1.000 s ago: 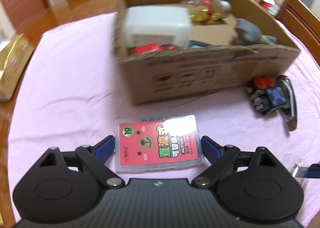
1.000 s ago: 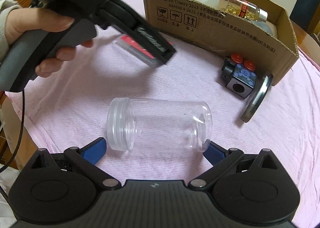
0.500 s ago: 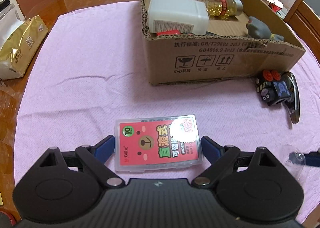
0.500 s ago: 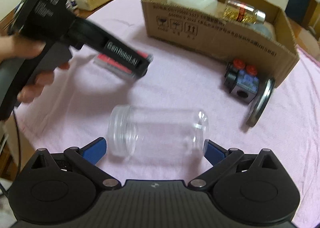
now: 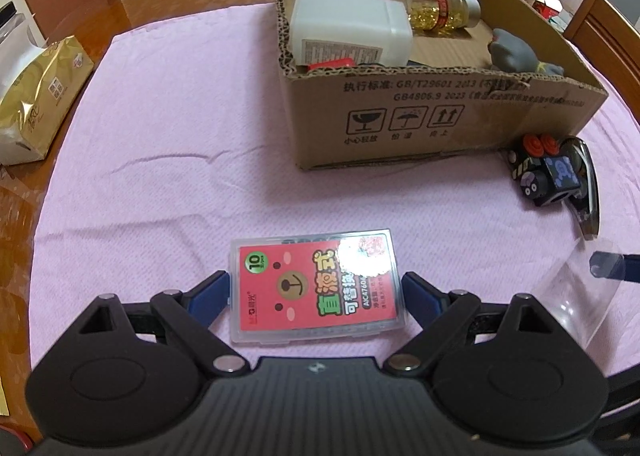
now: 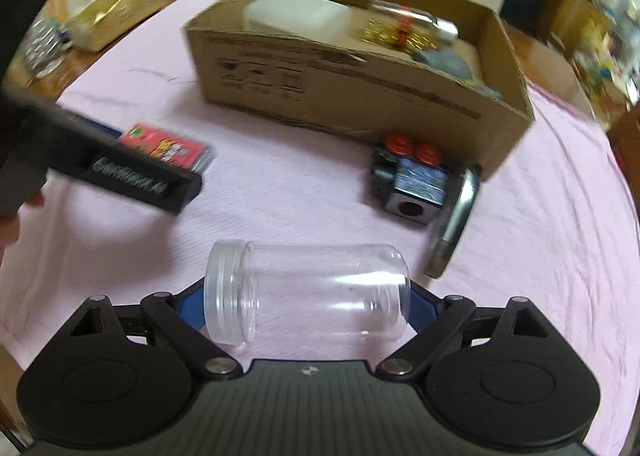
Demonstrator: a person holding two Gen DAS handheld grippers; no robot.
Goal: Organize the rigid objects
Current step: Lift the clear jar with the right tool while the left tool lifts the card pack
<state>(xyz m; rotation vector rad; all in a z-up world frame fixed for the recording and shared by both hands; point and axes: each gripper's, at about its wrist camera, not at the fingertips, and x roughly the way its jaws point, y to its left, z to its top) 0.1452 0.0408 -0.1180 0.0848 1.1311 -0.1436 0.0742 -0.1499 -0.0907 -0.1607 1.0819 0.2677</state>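
Left gripper: we pinch the refill case between our fingers.
Right gripper: clear jar clamped endwise.
Risk: smooth jar could squirt out before the box ahead.

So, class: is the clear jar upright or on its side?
On its side: the clear jar lies horizontal between the right tool's fingers, mouth leftward.

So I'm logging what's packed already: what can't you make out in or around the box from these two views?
- Red item in the cardboard box: left wrist view, mostly hidden by the white container and the box's front wall.
- Grey figure: lower part hidden behind that wall.
- Box contents, right wrist view: motion-blurred.
- Clear jar: left wrist view, cut off by the right edge.
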